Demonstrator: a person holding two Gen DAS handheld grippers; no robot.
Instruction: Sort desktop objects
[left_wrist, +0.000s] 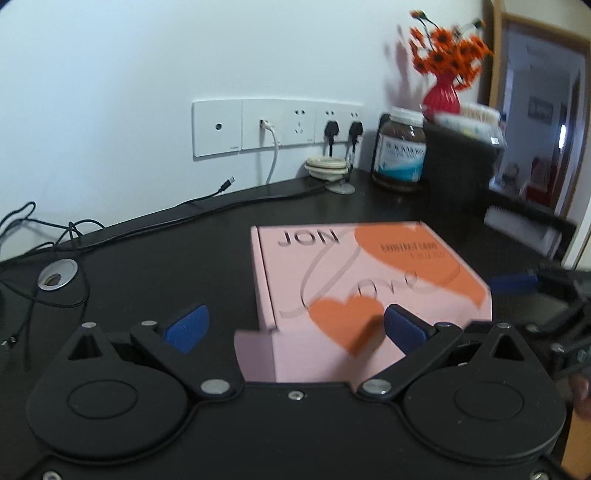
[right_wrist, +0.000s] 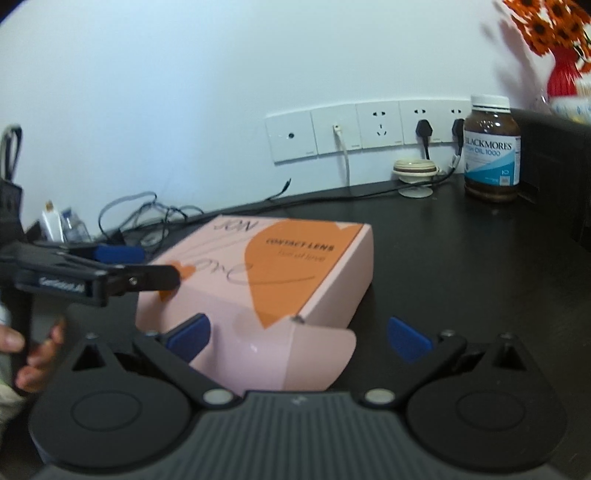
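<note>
- On the dark worktop (left_wrist: 155, 266), centre: pink contact-lens box (left_wrist: 369, 280) lies flat, lid up, printed with orange hearts. Front flap appears loose and folded down toward the cameras.
- Left hand-held gripper (left_wrist: 293, 326): jaws spread wide, nothing between them. Its right finger (left_wrist: 404, 328) sits over the box's near lid edge; its left finger (left_wrist: 186, 326) hangs over bare worktop to the box's left. Contact with the lid: cannot tell.
- Right hand-held gripper (right_wrist: 297, 336): also wide and empty. The box's near corner and flap lie between its fingers, nearer the left finger (right_wrist: 190, 338); the right finger (right_wrist: 408, 339) is over bare worktop.
- Key relation: box lies directly ahead of both tools, just beyond the fingertips. In the right wrist view its longer side runs from near-left away to far-right, so it sits skewed to that tool's closing line.
- Judgement: both are about equally near; the left tool straddles only the box's left edge, the right only a corner. Neither spans the full width, so either would need re-centring before a squeeze.
- Back of worktop: supplement bottle (right_wrist: 491, 147), red vase of orange flowers (left_wrist: 441, 96), cables (left_wrist: 48, 236); all well apart from the box.
</note>
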